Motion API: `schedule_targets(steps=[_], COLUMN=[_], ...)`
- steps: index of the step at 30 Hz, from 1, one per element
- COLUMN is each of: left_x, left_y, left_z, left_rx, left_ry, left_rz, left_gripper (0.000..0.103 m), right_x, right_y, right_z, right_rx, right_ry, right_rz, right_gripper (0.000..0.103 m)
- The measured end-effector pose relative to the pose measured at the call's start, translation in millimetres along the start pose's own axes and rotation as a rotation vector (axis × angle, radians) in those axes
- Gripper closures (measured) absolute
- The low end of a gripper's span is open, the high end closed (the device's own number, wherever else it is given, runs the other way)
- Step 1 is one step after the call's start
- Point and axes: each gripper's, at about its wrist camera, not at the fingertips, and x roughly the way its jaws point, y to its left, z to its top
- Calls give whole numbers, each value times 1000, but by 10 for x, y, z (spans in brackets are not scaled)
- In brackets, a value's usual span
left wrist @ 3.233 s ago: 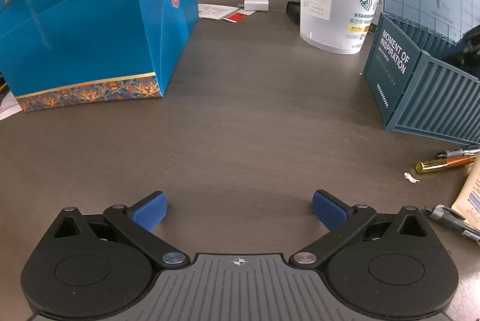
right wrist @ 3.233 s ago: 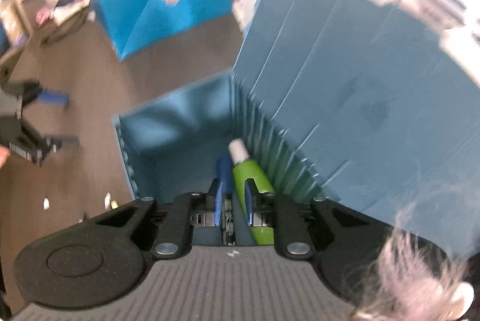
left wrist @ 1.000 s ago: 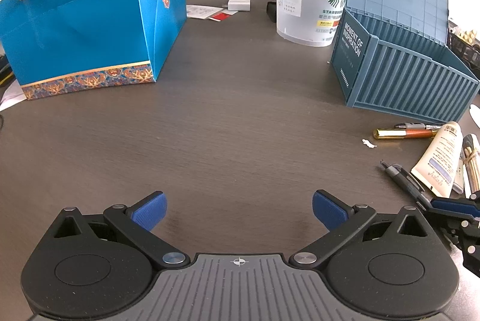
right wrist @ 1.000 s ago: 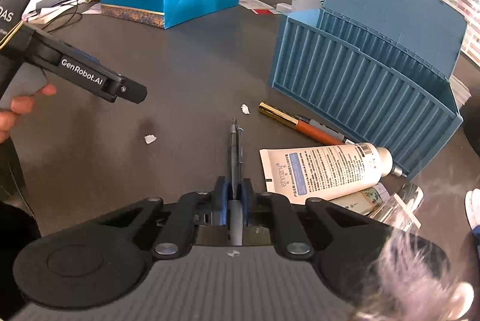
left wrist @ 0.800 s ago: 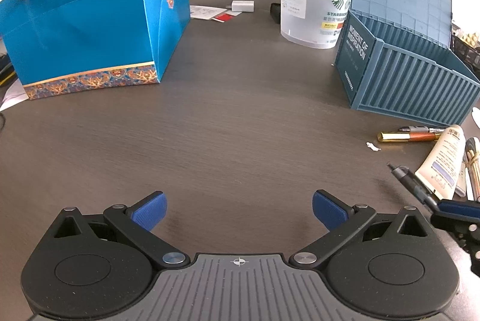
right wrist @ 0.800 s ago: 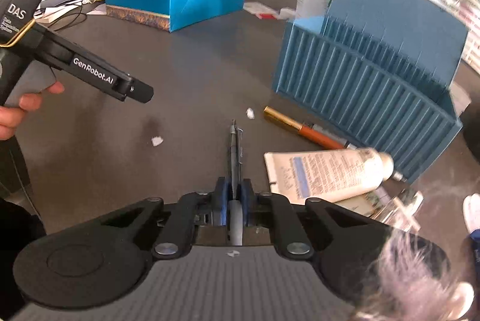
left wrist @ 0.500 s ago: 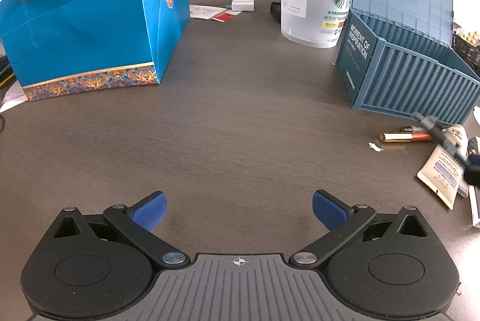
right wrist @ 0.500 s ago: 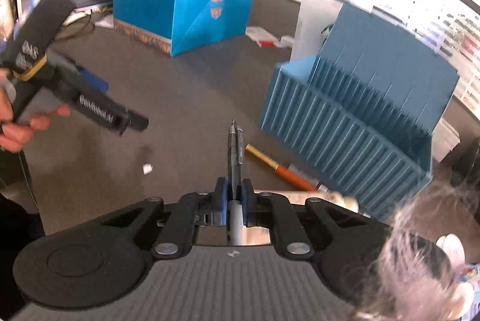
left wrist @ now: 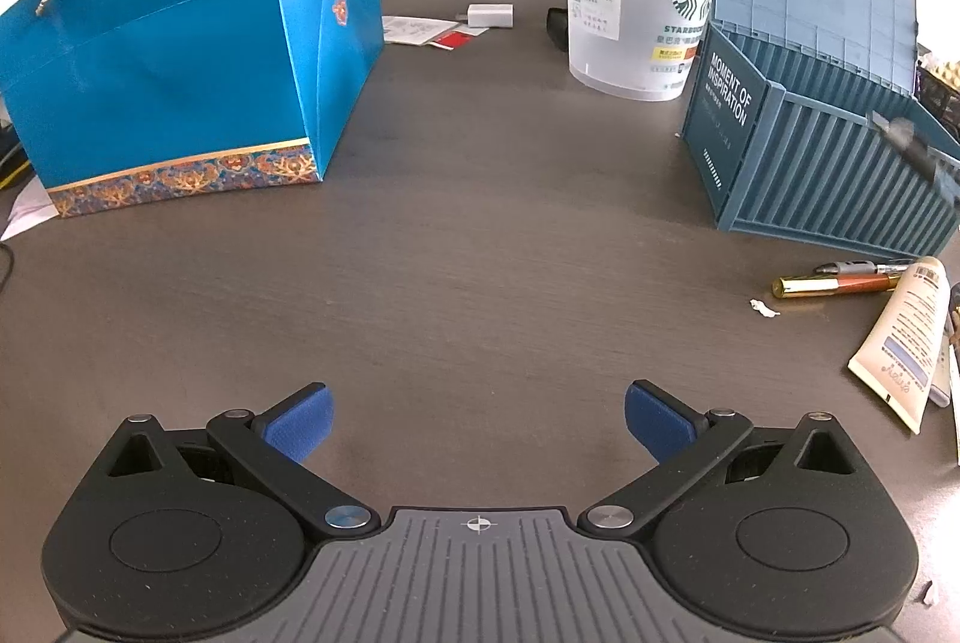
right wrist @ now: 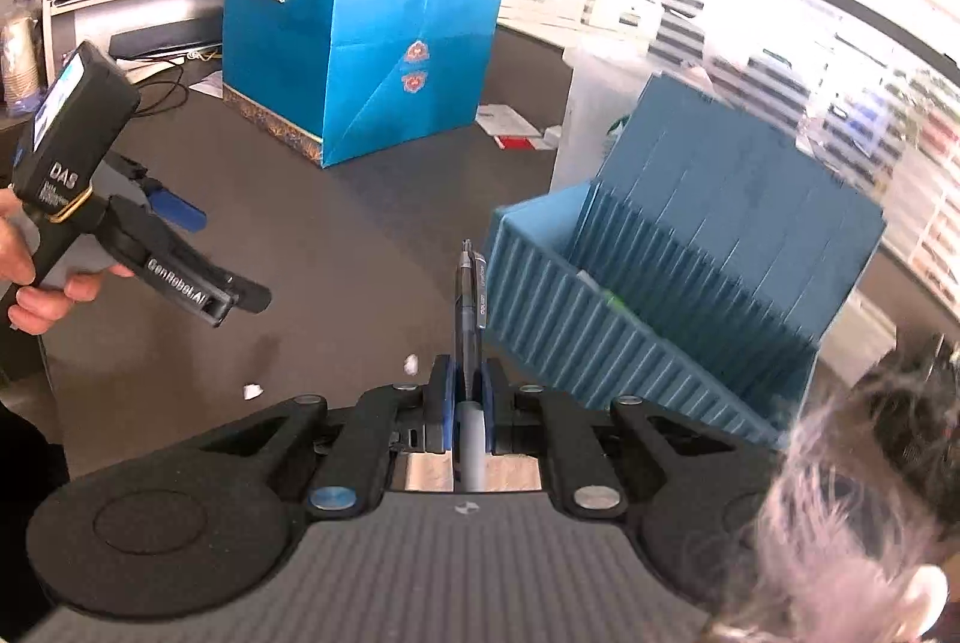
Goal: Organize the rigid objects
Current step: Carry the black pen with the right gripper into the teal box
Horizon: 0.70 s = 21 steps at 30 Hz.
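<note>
The right gripper (right wrist: pixel 459 403) was pinching a dark pen (right wrist: pixel 465 307), whose long axis ran straight up the middle of the right wrist frame, tip away from the camera. The blue container-shaped box (right wrist: pixel 630 337) lay just right of and beyond that tip, its ribbed near wall filling the centre right of the frame and its raised lid behind it. The coming move, as I judged it, turned on carrying the pen rightward over that wall and dropping it into the open top. The right hand was clearly the nearer one.

The left gripper (left wrist: pixel 477 424) was spread wide and empty, hovering over bare tabletop (left wrist: pixel 480 253), well apart from the box (left wrist: pixel 828 175) at the right of its frame.

The left wrist view showed what still waited on the tabletop at its lower right: a gold-and-orange pen (left wrist: pixel 834 286), a cream tube (left wrist: pixel 906 343) and other slim items cut off by the edge. The right wrist view alone looked into the box, where a blurred green and white item showed.
</note>
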Motion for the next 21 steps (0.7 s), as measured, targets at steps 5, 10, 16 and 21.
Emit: schedule_targets(steps=[5, 10, 16, 21], left_x=[24, 47, 73, 123], left_y=[-20, -35, -57, -96], left_z=[18, 43, 68, 101], left_rx=[3, 6, 11, 26], left_ry=[1, 0, -7, -5], left_rz=[6, 10, 12, 15], left_gripper=[0, 0, 0, 0], right_x=[18, 92, 378, 641], right_y=[-275, -518, -828, -1063], right_z=[239, 429, 573, 601], right_rx=[-49, -102, -166, -189], right_ry=[8, 26, 128, 174], right_rz=[1, 26, 71, 128], right_gripper=[94, 94, 94, 94])
